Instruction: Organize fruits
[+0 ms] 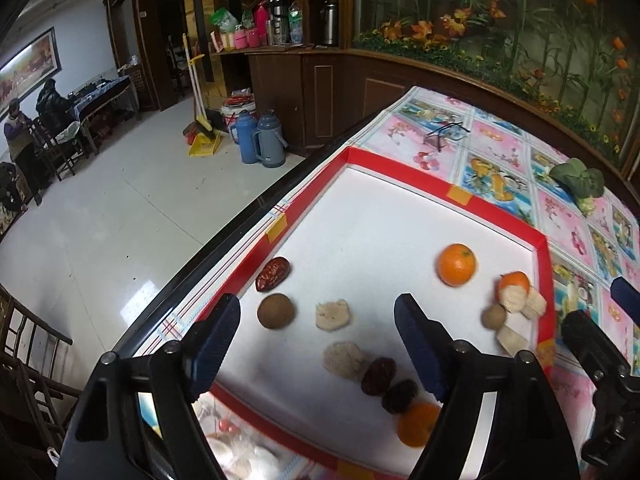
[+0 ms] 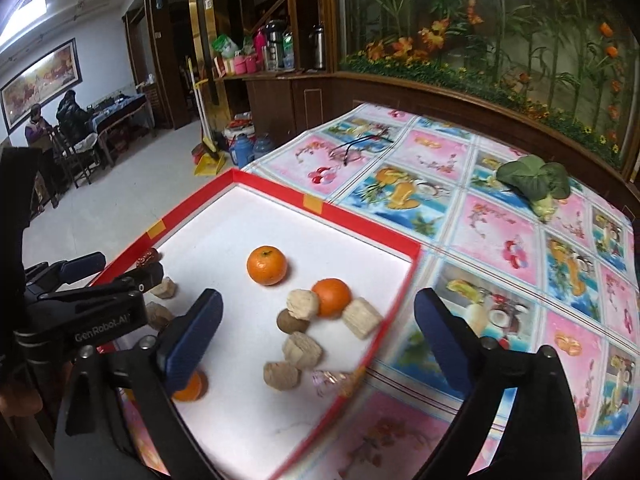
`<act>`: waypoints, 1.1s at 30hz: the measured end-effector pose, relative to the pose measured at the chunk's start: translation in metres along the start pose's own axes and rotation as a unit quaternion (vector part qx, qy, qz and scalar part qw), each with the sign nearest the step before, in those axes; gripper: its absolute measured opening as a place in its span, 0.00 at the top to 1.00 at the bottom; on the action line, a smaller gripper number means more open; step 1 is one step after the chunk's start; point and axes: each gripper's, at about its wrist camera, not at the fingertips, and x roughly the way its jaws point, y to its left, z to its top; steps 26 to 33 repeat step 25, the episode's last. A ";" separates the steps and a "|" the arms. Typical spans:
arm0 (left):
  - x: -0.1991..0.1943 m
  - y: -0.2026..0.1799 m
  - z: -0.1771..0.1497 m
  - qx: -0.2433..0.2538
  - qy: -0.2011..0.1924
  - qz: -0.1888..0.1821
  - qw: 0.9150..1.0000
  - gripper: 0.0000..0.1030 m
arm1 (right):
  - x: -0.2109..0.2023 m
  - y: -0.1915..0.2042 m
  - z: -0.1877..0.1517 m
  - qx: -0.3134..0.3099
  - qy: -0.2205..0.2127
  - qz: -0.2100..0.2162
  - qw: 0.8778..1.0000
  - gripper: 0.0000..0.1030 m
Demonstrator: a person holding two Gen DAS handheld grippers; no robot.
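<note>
Red-rimmed tray (image 1: 496,216) of fruit under two spread claws.
Left claw (image 1: 320,328) empty, dates (image 1: 378,376) between its fingers; right claw (image 2: 318,330) empty, straddling the tray's right rim, oranges (image 2: 267,265) beyond.

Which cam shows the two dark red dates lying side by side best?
Left wrist: both dark red dates lie unobstructed on the red-rimmed white tray. Right wrist view hides them behind the left gripper.
</note>
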 end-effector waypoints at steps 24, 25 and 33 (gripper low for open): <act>-0.046 -0.001 -0.029 -0.014 -0.022 -0.011 1.000 0.01 | -0.095 -0.004 -0.059 -0.094 -0.028 0.014 0.995 0.00; -0.047 -0.002 -0.029 -0.011 -0.026 -0.009 1.000 0.01 | -0.096 -0.003 -0.059 -0.095 -0.029 0.015 0.995 0.00; -0.047 -0.002 -0.029 -0.011 -0.026 -0.009 1.000 0.01 | -0.096 -0.003 -0.059 -0.095 -0.029 0.015 0.995 0.00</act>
